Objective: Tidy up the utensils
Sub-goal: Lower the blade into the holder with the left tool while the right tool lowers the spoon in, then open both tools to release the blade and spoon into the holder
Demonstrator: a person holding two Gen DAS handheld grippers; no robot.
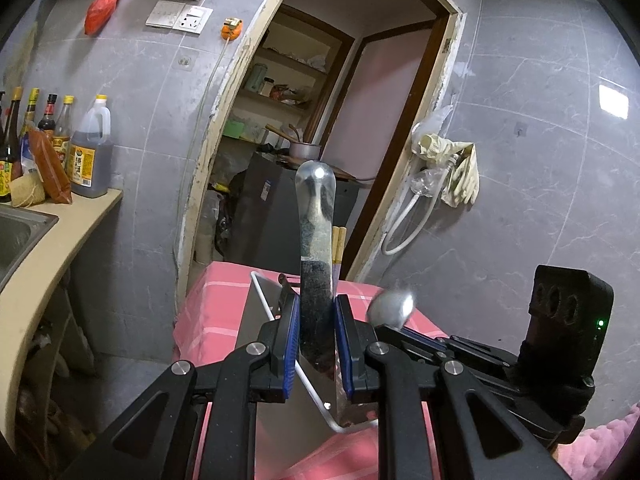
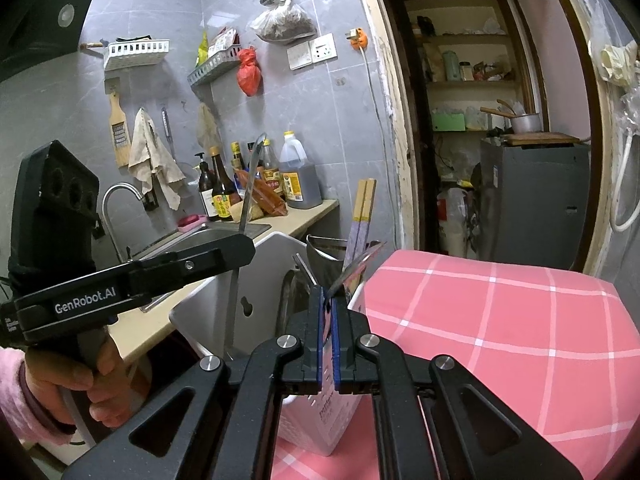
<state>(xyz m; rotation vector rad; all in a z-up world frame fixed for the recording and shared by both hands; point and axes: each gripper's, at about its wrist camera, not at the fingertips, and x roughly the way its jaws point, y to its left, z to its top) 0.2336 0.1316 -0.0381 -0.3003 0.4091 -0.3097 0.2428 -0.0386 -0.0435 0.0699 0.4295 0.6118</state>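
Above the white holder [image 2: 340, 412] on the pink-checked table [image 2: 520, 340], left gripper [image 1: 316, 328] clamps a flat utensil handle [image 1: 316, 248] upright, apparently for insertion; right gripper [image 2: 328, 320] pinches a spoon [image 1: 390, 308] alongside, near chopsticks [image 2: 366, 200].

A long steel utensil handle [image 1: 316, 240] stands upright above a white plastic caddy [image 2: 320, 420]; a steel spoon [image 1: 391, 307] tilts beside it.
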